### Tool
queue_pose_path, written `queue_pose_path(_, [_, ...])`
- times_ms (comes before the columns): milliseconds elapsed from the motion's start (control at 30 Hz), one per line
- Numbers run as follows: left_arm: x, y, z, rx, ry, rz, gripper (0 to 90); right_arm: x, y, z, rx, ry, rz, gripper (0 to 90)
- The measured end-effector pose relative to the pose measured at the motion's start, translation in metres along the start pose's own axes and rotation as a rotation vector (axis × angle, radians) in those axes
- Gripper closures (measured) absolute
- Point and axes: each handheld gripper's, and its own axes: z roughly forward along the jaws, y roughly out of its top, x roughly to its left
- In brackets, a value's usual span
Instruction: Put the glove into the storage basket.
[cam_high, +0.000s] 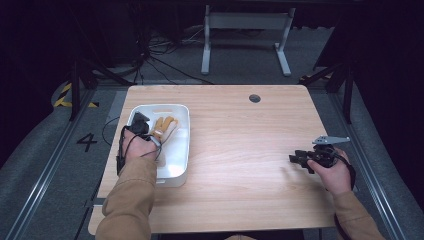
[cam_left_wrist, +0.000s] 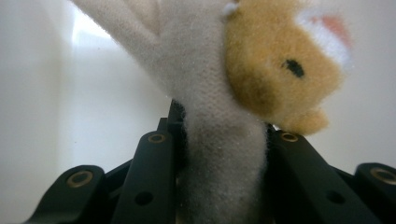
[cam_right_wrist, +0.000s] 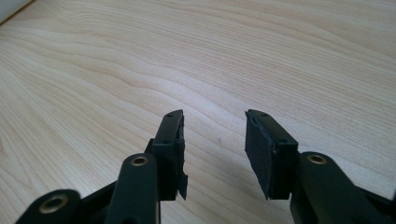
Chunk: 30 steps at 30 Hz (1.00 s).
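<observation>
Left claw (cam_left_wrist: 219, 140) pinches a blurred plush toy (cam_left_wrist: 243, 79) over the white tray (cam_high: 181, 145); right claw (cam_right_wrist: 214, 140) gapes empty.

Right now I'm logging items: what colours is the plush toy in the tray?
The plush toy is cream and golden tan, with a black eye; clearest in the left gripper view.

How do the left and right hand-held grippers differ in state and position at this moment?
The left hand-held gripper is shut on the plush toy over the white tray; the right hand-held gripper is open and holds nothing. The left is at the table's left side, the right near its right edge. Both have black jaws.
</observation>
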Motion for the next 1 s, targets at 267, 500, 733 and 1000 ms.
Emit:
queue_pose_path(267, [0.003, 0.000, 0.014, 0.035, -0.001, -0.042, 71.3, 0.000, 0.000, 0.001, 0.003, 0.001, 0.001, 58.0])
queue_pose_path(500, [0.005, 0.003, 0.021, 0.045, 0.021, -0.056, 70.8, -0.001, -0.001, 0.002, 0.004, 0.003, 0.005, 57.9])
queue_pose_path(733, [0.006, 0.003, 0.028, 0.065, 0.039, -0.051, 70.1, -0.002, -0.002, 0.002, -0.001, 0.003, 0.007, 57.5])
queue_pose_path(1000, [0.003, 0.003, 0.034, 0.082, 0.033, -0.039, 63.2, -0.003, -0.002, 0.002, -0.003, 0.005, 0.020, 56.5])
